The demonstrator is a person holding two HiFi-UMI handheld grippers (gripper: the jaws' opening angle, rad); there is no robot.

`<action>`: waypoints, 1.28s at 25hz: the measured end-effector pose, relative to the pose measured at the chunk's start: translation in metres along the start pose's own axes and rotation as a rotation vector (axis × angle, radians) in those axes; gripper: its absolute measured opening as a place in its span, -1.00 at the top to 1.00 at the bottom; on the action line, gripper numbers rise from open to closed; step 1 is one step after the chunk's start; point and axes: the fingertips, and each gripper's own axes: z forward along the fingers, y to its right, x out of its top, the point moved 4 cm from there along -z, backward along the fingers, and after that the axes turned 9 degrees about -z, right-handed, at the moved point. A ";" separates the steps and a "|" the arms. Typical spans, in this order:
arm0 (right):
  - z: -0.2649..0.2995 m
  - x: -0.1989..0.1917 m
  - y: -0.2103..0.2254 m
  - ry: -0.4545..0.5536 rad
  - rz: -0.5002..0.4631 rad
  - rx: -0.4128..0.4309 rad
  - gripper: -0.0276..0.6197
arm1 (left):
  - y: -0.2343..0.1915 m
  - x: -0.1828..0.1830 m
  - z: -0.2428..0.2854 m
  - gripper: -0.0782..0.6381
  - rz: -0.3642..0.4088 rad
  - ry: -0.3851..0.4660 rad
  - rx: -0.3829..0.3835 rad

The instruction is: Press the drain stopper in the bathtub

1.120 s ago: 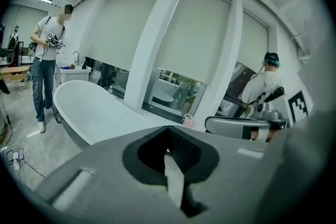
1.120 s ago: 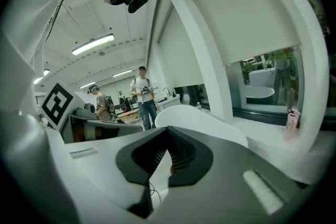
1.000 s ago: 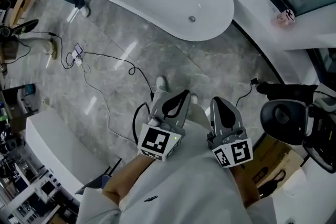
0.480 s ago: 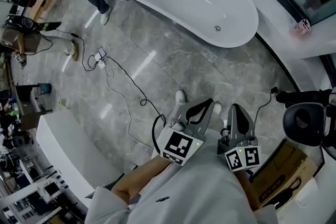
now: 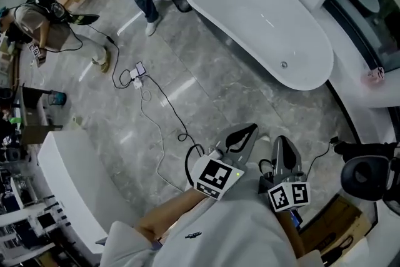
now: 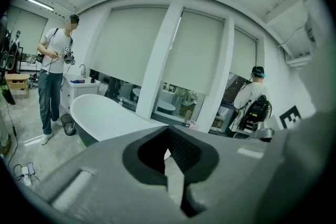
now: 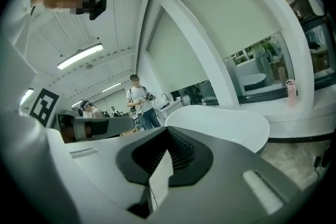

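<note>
**Both tongs closed and empty, tub ahead of us**

We hold the left tongs and right tongs close to our body, jaws together with nothing between them. The drain stopper sits at the near end of the bathtub, well apart from us across the marble floor. The tub's long axis runs away to our left. We judge the right tongs more squarely in line.

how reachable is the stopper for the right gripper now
Probably not yet: the right gripper is held by the person's body, and bare floor separates it from the bathtub holding the stopper. Nothing visibly blocks the way.
</note>
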 end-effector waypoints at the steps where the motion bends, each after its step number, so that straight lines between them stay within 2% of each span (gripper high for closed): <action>1: 0.007 0.004 -0.005 0.001 -0.015 0.007 0.93 | -0.009 0.003 -0.001 0.77 -0.005 0.004 0.002; 4: 0.023 0.012 0.004 0.002 -0.038 0.017 0.93 | -0.020 0.007 0.015 0.77 -0.012 0.004 0.000; 9: 0.046 0.021 0.048 0.015 -0.036 -0.042 0.93 | -0.020 0.014 0.059 0.77 0.010 -0.028 -0.036; 15: 0.097 0.047 0.137 0.022 -0.008 -0.066 0.93 | -0.025 0.040 0.159 0.77 0.016 -0.058 -0.023; 25: 0.178 0.128 0.293 0.010 -0.006 0.040 0.93 | 0.003 0.099 0.337 0.77 0.047 -0.106 0.043; 32: 0.222 0.158 0.363 -0.016 -0.064 0.100 0.93 | 0.009 0.115 0.408 0.77 0.006 -0.106 0.093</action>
